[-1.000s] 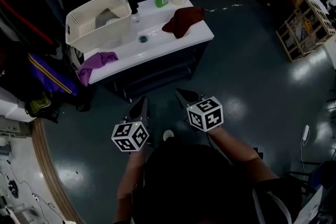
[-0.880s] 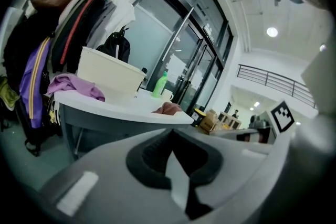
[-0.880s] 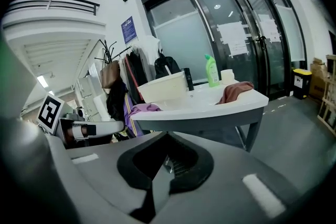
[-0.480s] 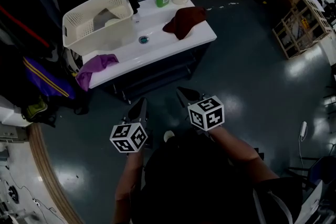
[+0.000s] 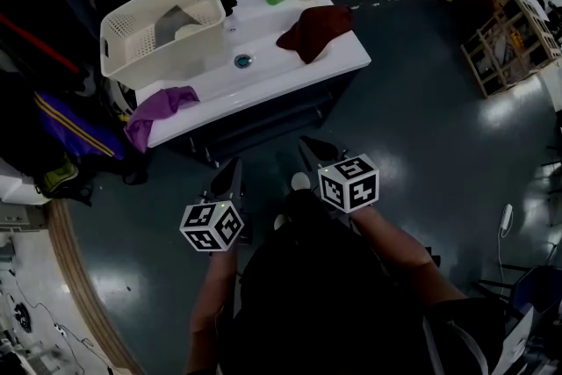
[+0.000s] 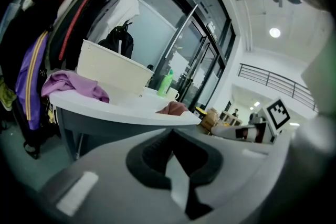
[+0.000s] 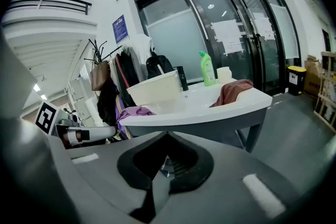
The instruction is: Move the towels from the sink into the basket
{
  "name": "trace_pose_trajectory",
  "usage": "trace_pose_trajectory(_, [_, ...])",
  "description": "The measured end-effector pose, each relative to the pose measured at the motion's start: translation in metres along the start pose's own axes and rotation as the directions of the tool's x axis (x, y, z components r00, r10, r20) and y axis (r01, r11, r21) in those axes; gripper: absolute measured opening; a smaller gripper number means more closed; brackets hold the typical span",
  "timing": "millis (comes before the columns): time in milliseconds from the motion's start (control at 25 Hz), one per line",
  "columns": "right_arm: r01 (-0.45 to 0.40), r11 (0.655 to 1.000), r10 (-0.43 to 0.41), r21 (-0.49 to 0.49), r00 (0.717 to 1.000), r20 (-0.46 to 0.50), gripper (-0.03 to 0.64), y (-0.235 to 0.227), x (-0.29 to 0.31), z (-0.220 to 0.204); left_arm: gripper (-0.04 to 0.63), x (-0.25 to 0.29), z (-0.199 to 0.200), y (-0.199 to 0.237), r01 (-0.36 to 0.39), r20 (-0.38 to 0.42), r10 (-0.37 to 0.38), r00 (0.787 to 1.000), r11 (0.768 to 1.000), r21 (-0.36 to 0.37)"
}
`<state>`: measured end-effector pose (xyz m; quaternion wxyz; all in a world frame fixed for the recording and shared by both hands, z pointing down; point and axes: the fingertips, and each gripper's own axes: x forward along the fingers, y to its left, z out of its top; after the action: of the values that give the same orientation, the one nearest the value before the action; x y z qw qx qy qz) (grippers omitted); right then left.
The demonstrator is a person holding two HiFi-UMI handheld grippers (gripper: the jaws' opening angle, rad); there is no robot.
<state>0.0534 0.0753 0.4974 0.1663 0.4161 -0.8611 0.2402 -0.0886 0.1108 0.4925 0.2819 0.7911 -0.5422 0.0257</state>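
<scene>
Ahead of both tongs stands the white sink, and this looks like the approach. Left tongs and right tongs are both pressed together, empty, well short of it. Purple towel droops off the corner ahead of the left tongs, maroon towel lies beyond the right, basket far left. Next, I'd say: open up, reach in. Glossy dark floor, coats hanging off to the left.

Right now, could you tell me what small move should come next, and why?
Probably step toward the sink and open the left gripper for the purple towel: both it and the right gripper are shut, empty and short of the sink, and that towel lies nearest the basket.
</scene>
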Motion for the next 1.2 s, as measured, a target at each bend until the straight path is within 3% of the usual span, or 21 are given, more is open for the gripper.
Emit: trace_pose_trajectory(1200, [-0.119,0.993,0.118,-0.016,0.992,-0.054,-0.003,-0.064,0.096,0.068,0.009,0.097,0.060,0.043,-0.129,0.045,0.131,0.990,0.991,-0.040])
